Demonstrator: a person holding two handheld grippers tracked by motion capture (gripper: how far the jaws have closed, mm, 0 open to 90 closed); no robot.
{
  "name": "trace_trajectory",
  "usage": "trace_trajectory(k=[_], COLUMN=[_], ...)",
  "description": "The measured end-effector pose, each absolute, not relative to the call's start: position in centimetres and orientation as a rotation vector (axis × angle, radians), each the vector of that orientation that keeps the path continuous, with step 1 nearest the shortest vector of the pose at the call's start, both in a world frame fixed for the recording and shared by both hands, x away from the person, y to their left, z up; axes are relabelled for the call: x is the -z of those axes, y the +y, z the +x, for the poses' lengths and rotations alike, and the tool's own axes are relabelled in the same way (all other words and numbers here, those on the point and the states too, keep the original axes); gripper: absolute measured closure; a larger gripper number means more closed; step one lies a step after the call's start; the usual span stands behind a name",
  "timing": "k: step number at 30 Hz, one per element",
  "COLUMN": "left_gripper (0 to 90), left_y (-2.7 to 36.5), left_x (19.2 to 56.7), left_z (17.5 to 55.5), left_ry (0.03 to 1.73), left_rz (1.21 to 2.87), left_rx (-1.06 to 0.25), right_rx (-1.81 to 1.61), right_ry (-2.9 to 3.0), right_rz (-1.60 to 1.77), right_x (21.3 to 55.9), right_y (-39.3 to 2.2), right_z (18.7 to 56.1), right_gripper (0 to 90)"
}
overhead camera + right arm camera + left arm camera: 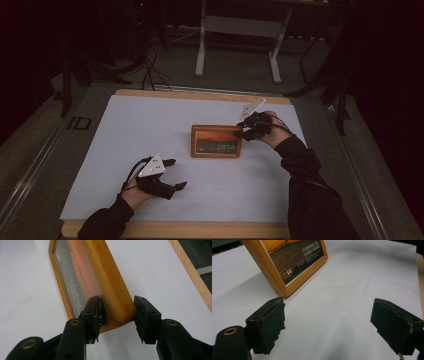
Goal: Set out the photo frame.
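Looking down at the table (90,227), we're seeing a wooden picture frame (216,141) standing upright near the middle of the white sheet (150,125) that's covering most of the tabletop. The right gripper (243,132) is sitting at the frame's upper right corner, with the person's dark sleeve (305,170) running back toward the bottom edge. In the right gripper view we're getting the close look: the jaws are sitting on either side of the frame's corner (117,305), one pad on the glass front and the other by the wooden back. They're narrow but not squeezing, with a sliver of gap showing at the back pad, so we're calling it loose around the frame rather than gripping it.

The left gripper (175,174) is resting low on the sheet, well apart from the frame, toward the near left. Its jaws are standing wide with nothing between them, and in the left gripper view the frame's lower corner (284,291) is poking in just past the left fingertip (270,327)
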State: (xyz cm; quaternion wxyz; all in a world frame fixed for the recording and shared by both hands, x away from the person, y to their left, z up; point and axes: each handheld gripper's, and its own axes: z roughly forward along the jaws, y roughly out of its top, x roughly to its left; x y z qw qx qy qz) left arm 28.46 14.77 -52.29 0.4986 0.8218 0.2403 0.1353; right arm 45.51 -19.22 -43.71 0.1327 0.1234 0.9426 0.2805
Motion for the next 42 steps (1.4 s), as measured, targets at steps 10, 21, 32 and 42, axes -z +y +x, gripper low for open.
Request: trace_trajectory(k=[10,21,32,42], left_gripper=[12.5,12.5,12.5,12.5], left_y=[14.8,14.7,14.6,14.5], left_x=[52.4,52.4,52.4,52.4], left_z=[28.4,28.2,28.1,28.0], left_ry=[0.577,0.556,0.548,0.538], left_rz=[1.994,2.003,2.004,2.003], left_rx=[-0.328,-0.328,-0.322,-0.316], right_rx=[-0.821,-0.919,-1.071,-1.180], right_ry=[2.699,2.640,2.607,2.554], right_rz=[0.450,0.529,0.569,0.586], right_x=[43.4,43.2,42.8,44.1], right_y=[-19.3,-20.3,-21.3,-22.0], right_z=[44.6,43.2,40.6,37.2], right_gripper=[41.8,19.4,10.4,10.7])
